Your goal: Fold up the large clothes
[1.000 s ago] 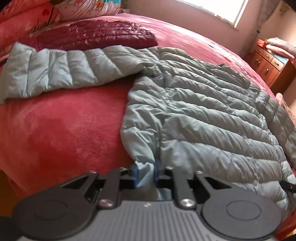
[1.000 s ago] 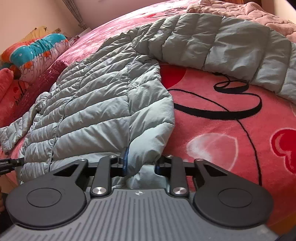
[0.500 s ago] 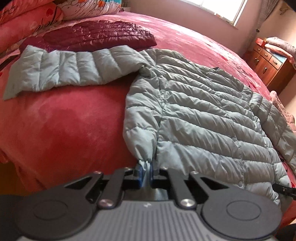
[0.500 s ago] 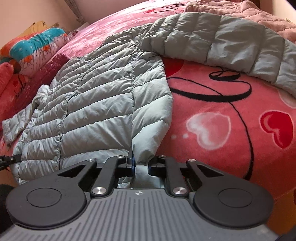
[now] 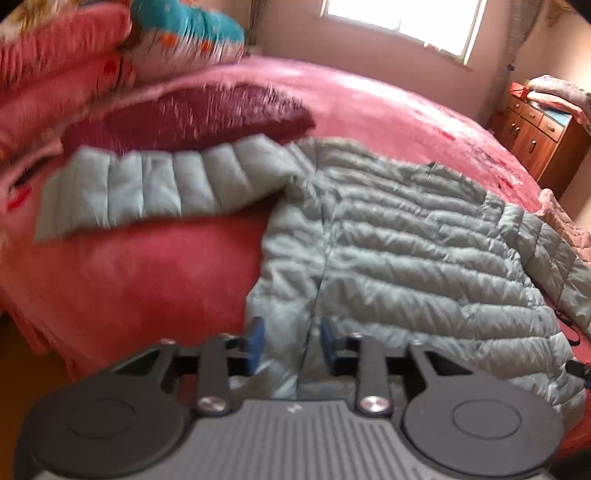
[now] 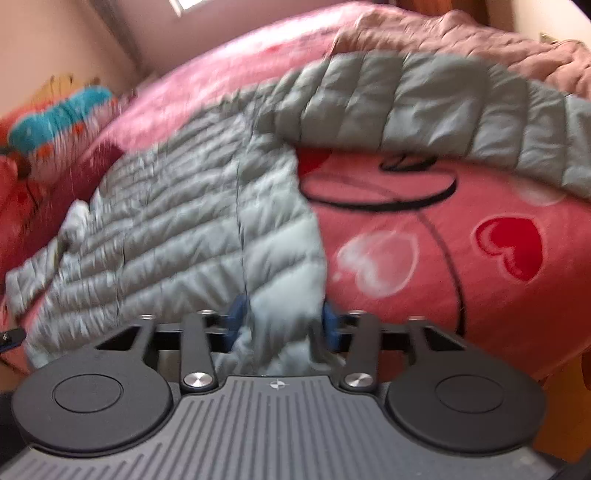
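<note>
A big pink blanket (image 6: 480, 288) with hearts covered the bed. A dark red jacket (image 5: 192, 114) lay near bright pillows (image 5: 184, 33). A window (image 5: 402, 18) shone. A brown cabinet (image 5: 535, 144) stood nearby.

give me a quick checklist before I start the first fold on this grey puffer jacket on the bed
1. Left gripper released: ok. Its jaws have just been opening, and the jacket hem lies loose between them.
2. Right gripper released: ok. Its jaws have just been opening too, with hem fabric between them, not pinched.
3. Jacket body flat on the red blanket: ok.
4. Both sleeves spread out to the sides: ok. Left sleeve, right sleeve.
5. Left sleeve clear of the maroon garment: cannot tell, since their edges meet in the blur.
6. Hem fully on the bed: not ok, because it hangs over the edge.
</note>
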`<state>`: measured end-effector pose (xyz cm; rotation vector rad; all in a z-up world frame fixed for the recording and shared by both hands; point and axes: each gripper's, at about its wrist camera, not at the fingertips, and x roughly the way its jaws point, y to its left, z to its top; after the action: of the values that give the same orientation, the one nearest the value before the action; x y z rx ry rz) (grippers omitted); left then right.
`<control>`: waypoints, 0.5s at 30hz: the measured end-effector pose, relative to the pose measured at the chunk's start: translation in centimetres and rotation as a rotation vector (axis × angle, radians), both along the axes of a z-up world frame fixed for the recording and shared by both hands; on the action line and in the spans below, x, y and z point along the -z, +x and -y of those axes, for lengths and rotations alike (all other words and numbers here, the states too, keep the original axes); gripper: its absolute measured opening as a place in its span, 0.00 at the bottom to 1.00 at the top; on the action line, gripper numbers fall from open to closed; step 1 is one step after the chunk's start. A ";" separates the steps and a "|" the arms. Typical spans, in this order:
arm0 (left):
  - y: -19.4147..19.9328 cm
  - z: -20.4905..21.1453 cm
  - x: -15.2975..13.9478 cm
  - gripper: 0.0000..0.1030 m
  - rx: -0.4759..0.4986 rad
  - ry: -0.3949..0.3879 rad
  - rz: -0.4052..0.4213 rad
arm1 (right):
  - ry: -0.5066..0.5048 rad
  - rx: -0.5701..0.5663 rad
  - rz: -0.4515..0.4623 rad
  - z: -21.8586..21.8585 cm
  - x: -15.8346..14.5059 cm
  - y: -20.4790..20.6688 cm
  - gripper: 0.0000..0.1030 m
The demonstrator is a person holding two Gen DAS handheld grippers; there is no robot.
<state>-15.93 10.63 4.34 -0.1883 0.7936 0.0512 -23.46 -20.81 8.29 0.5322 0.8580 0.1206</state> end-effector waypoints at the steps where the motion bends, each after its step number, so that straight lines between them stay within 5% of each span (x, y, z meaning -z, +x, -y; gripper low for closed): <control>1: -0.1 0.3 -0.4 0.37 0.005 0.007 0.014 | 0.012 0.024 0.023 0.5 -0.2 -0.1 0.60; 6: 0.3 2.8 -2.5 0.48 0.062 0.031 0.091 | 0.050 0.205 0.116 3.6 -0.4 -1.1 0.76; 15: 1.9 10.2 -3.4 0.59 0.230 0.029 0.167 | 0.115 0.604 0.233 11.4 1.7 -2.3 0.76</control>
<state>-14.02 0.46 7.76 -0.0718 0.6431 -0.1681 -25.77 -32.26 6.57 0.8462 0.4377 -0.3173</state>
